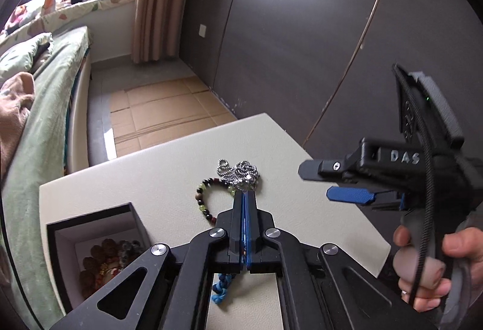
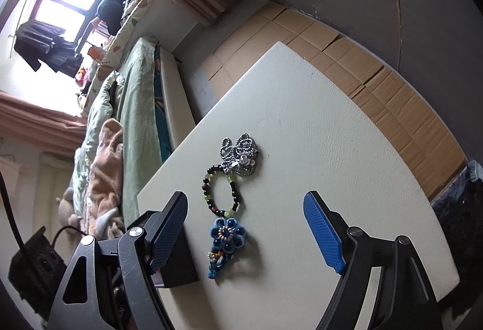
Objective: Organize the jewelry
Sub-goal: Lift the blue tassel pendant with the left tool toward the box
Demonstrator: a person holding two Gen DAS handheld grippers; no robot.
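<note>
Silver ball chain (image 1: 240, 171), heaped in a small tangle on the cream table (image 1: 302, 149), is what I judge to be the piece in hand. My left gripper (image 1: 245, 194) has its jaws pressed together, blue pads meeting, with the tips right at the near edge of the heap. From the left wrist view they look nipped on a bit of it, but the right wrist view shows no fingers near the jewelry, so I cannot tell whether anything is truly caught. My right gripper (image 2: 244, 235) hangs above the table with its jaws wide apart, holding nothing.

The dark box (image 1: 90, 227) sits at the table's left corner with beaded pieces already inside, so the sorting looks partly done. Next I would want to lift gently and check that the chain comes away alone, then carry it left over the box.

That could be fiddly. The chain lies across the top of the beaded bracelet (image 2: 222, 194), a ring of black, green and reddish beads, and may drag it along. Just below the bracelet, touching it or nearly so, lies a blue flower ornament (image 2: 226, 235) with a knotted blue tail, which shows in my left view only as blue cord under the linkage.
</note>
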